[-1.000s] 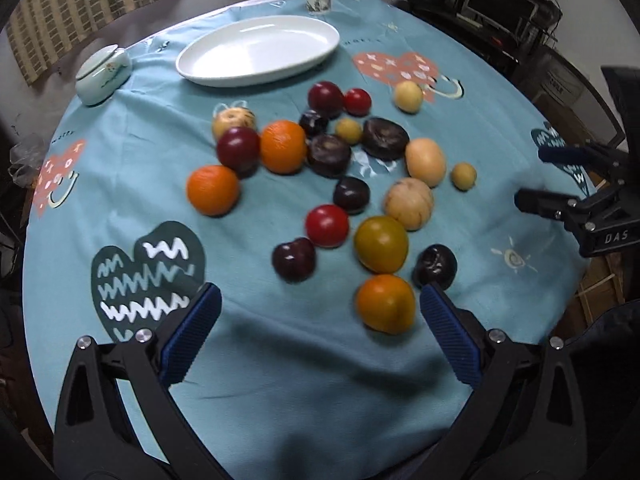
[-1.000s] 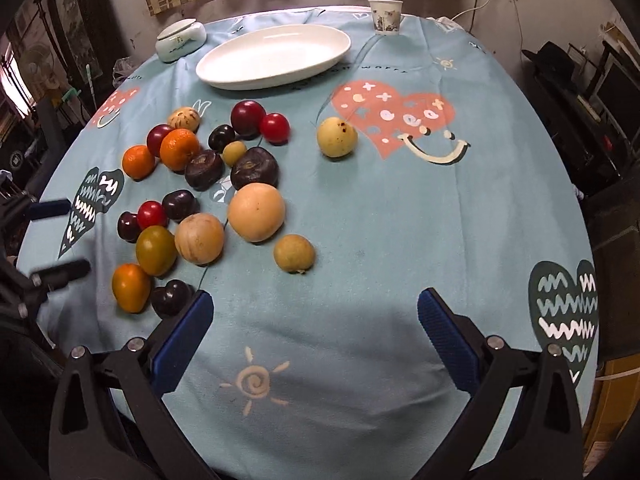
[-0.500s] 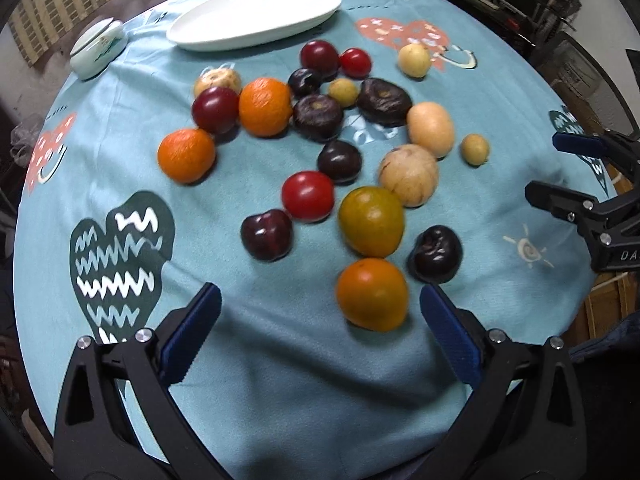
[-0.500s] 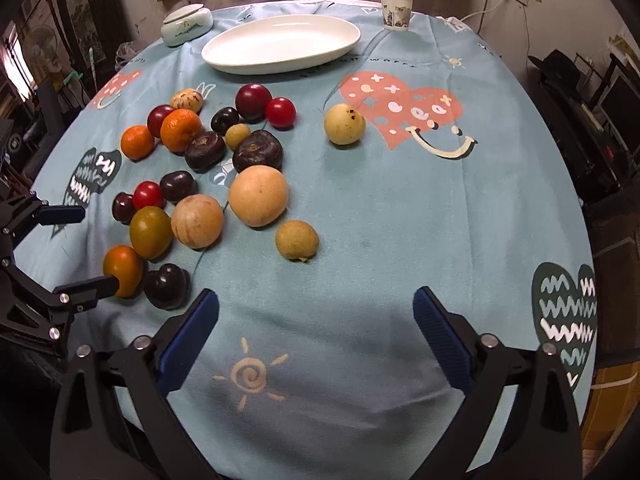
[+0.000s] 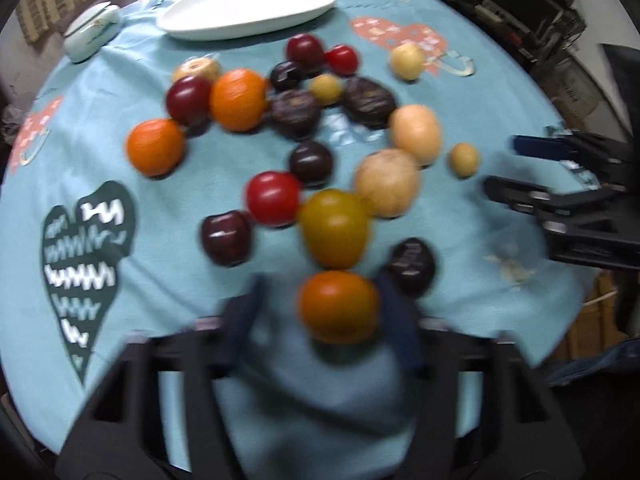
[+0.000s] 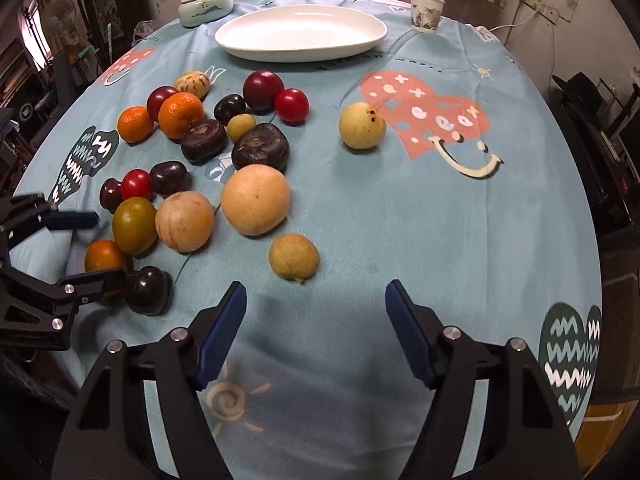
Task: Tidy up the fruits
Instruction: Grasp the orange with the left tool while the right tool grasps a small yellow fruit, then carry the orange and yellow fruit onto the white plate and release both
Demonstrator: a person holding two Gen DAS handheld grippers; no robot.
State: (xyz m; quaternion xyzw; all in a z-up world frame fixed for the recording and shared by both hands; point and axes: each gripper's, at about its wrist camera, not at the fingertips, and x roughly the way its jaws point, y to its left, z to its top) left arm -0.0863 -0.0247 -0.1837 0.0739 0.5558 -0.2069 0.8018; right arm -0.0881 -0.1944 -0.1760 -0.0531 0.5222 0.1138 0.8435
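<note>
Several fruits lie loose on the blue tablecloth: oranges, red and dark plums, yellow-brown round ones. My left gripper is blurred and closing around the nearest orange-red fruit. That fruit sits between the jaws, with a gap still showing on its left side. My right gripper is also closing, with nothing between its fingers. A small yellow fruit lies just ahead of it. The white oval plate at the far side holds nothing.
A lidded ceramic jar stands left of the plate and a paper cup right of it. A dark plum touches the orange-red fruit. A lone pale fruit lies on the pink heart. Dark furniture flanks the round table.
Both grippers came down closer to the cloth. The left jaws narrowed sharply around the orange-red fruit, and the right jaws narrowed too. The fruits have not moved.
</note>
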